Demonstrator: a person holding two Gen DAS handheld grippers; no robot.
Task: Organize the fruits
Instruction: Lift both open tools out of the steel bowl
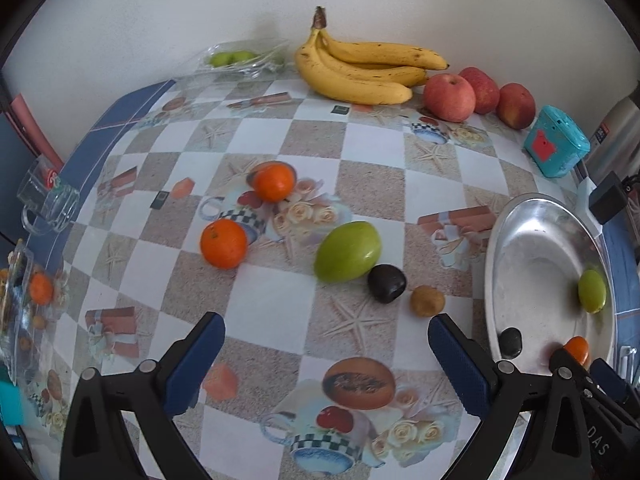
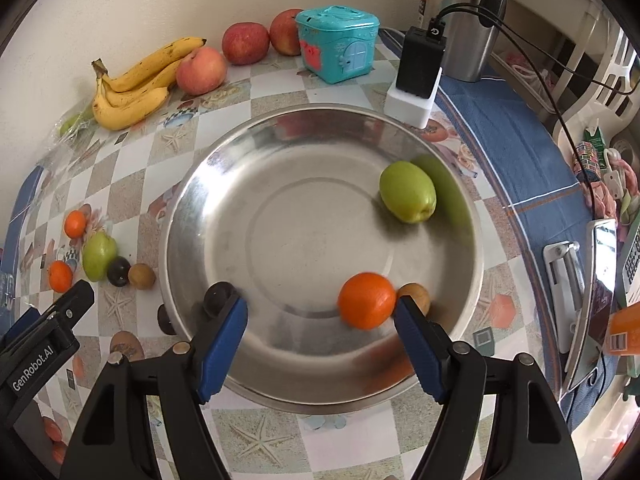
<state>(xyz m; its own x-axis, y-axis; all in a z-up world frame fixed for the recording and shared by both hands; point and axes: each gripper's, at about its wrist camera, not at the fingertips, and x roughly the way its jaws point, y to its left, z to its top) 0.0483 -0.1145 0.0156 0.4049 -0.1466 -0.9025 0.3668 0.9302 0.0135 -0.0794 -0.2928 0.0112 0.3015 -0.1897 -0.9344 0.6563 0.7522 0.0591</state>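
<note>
A steel bowl (image 2: 400,380) sits on the checkered tablecloth and holds a green fruit (image 2: 407,192), an orange (image 2: 366,300), a brown fruit (image 2: 416,295) and a dark plum (image 2: 218,295). My right gripper (image 2: 320,332) is open and empty above the bowl's near rim; the orange lies free between its fingertips. My left gripper (image 1: 326,350) is open and empty over the cloth. Ahead of it lie two oranges (image 1: 223,243) (image 1: 275,182), a green fruit (image 1: 347,252), a dark plum (image 1: 386,283) and a small brown fruit (image 1: 427,301). The bowl (image 1: 516,232) is at its right.
Bananas (image 1: 360,68) and three red apples (image 1: 450,97) lie along the back wall. A teal box (image 2: 338,42), a black charger (image 2: 420,62) and a steel flask (image 2: 464,16) stand behind the bowl. A glass mug (image 1: 48,200) sits at the left edge.
</note>
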